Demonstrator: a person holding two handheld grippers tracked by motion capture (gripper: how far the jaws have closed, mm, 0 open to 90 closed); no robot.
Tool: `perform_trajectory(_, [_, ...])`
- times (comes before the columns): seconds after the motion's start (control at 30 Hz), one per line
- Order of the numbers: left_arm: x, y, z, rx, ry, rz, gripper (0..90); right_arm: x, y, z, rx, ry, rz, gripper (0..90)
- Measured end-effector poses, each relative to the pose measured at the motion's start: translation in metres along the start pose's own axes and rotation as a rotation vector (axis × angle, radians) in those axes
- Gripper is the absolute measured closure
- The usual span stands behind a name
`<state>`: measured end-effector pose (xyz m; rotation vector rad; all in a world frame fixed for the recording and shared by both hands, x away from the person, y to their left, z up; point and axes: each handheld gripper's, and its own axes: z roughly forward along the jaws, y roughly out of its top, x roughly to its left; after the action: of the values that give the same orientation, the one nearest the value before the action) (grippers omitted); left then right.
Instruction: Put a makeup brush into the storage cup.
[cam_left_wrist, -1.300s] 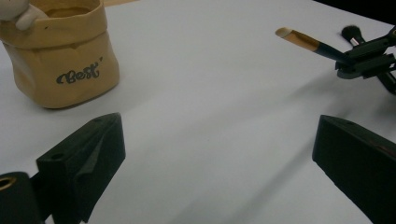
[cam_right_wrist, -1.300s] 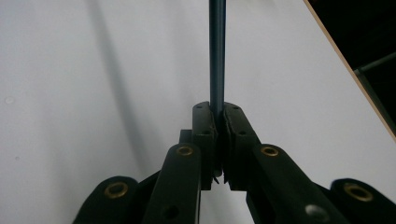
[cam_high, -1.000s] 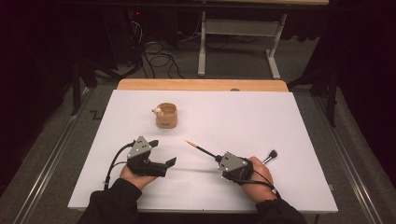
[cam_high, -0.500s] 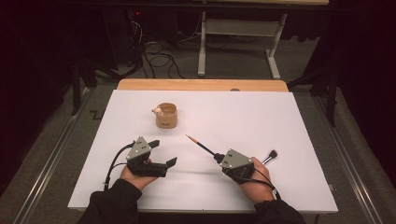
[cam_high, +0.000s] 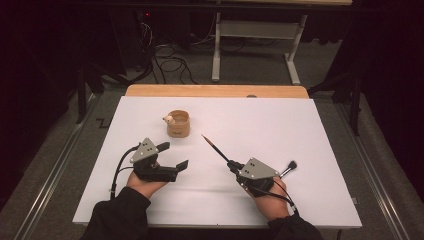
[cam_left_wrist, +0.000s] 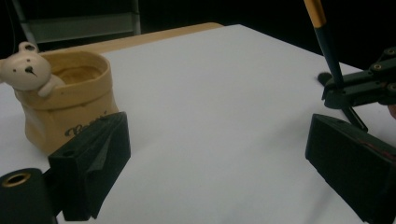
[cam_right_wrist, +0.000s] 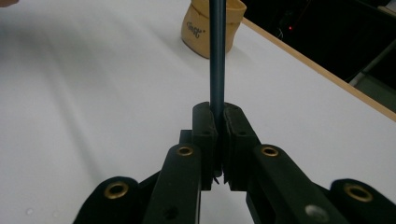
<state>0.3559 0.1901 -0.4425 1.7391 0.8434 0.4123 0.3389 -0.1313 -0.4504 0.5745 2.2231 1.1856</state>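
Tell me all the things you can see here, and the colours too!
brush: 1, dark handle with an orange-brown end and a black bristle head, held slanting over the sheet in the right gripper
cup: 1, tan with a little cream bear on its rim, upright on the sheet, beyond the left gripper
sheet: 1, white, covering most of the table
table: 1, light wood, its far edge showing past the sheet
frame: 1, pale grey, on the floor behind the table
cables: several, black, on the floor behind the table
left gripper: 1, black, jaws open, nothing in them
right gripper: 1, black, jaws shut on the brush
sleeves: 2, black, at the near edge
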Motion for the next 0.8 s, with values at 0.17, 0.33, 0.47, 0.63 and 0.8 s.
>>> perform_trajectory(0.17, [-0.002,0.017,0.002,-0.02,-0.002,0.017,8.3,0.005,0.003,0.0,-0.016,-0.004,-0.002,86.8])
perform_trajectory(0.33, [-0.01,0.03,0.011,-0.013,-0.04,0.025,8.4,0.007,0.002,0.0,-0.017,-0.001,0.01,86.8])
perform_trajectory(0.47, [-0.018,0.035,0.022,-0.02,-0.076,0.013,8.5,0.008,0.002,-0.001,-0.028,-0.011,0.012,86.8])
perform_trajectory(0.63, [-0.028,0.034,0.031,-0.033,-0.12,-0.008,9.6,0.008,0.003,-0.002,-0.04,-0.023,-0.003,87.0])
perform_trajectory(0.8, [-0.033,0.029,0.034,-0.026,-0.133,-0.002,11.7,0.008,0.002,0.0,-0.051,-0.021,0.007,87.0])
